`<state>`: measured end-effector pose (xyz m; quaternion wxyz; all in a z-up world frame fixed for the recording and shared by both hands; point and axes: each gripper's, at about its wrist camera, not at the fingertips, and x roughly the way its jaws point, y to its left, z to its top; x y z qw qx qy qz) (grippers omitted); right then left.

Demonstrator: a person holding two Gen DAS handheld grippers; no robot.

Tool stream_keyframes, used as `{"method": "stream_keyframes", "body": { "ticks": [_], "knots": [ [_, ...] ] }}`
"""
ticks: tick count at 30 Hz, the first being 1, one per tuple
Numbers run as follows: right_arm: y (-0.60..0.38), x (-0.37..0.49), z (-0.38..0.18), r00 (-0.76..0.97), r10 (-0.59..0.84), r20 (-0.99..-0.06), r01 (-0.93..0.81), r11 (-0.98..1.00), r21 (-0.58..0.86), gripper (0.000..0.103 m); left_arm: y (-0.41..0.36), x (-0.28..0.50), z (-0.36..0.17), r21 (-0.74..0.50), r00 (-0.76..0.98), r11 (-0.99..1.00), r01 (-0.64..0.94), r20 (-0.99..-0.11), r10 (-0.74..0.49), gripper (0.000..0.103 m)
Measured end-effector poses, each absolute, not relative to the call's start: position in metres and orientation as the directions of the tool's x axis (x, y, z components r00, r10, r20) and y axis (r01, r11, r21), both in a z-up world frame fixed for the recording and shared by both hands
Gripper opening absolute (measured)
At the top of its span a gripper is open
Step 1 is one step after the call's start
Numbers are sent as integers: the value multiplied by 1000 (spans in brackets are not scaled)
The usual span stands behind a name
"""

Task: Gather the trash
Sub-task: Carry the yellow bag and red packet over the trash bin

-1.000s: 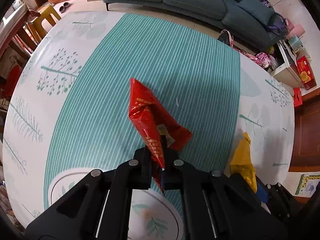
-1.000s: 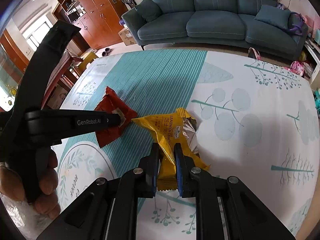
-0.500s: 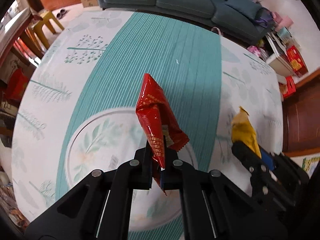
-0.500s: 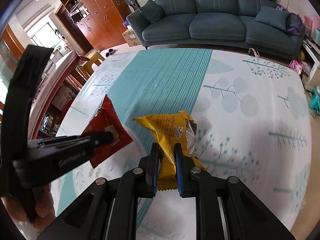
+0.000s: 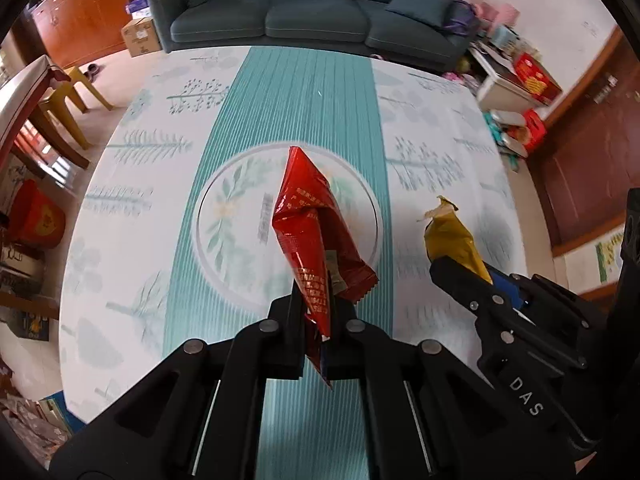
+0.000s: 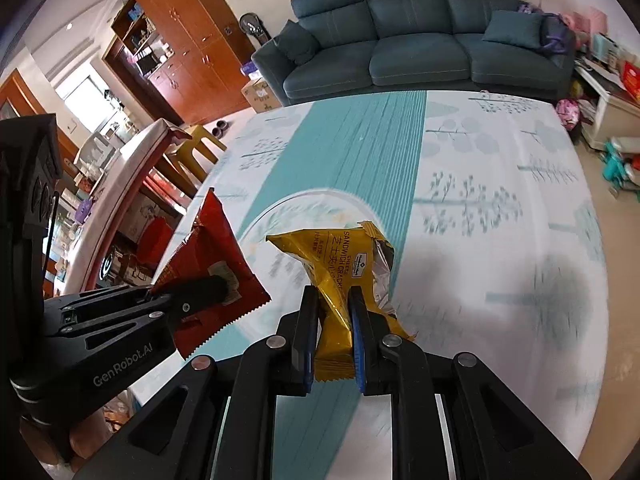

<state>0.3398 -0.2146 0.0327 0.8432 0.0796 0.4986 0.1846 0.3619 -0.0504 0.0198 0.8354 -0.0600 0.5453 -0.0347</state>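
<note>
Left gripper (image 5: pixel 320 312) is clamped on the red wrapper (image 5: pixel 316 236), held above the mat (image 5: pixel 120 240). To its right, right gripper (image 6: pixel 334 320) pinches the yellow cracker wrapper (image 6: pixel 340 264). Risk: each grip catches only a crumpled edge, so a swing may pull the foil free.

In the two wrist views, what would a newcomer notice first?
A crumpled red wrapper stands clamped in the left gripper, over the teal-striped floor mat. Beside it, the right gripper pinches a yellow cheese sandwich cracker packet. A dark teal sofa stands behind.
</note>
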Motion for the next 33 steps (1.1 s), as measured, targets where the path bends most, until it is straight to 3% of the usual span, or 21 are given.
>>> {"method": "stream_keyframes", "body": {
  "ticks": [12,19,26,33],
  "knots": [
    [-175,140,86,544,303,-782,-92,949,303,15,7,189,65,-169,434,973,159,-873,-223,2],
    [-146,39,91,520,279,-807,-48,953,298,15,36,103,71,-192,422,955,226,-864,-274,2],
    [-126,-28,71,437,308,-845,-40,945,324,15,43,51,46,-188,375,950,248,-886,-273,2],
    [-130,-56,10,337,345,-876,33,925,377,15,31,22,-14,-176,280,951,253,-928,-246,2]
  ]
}}
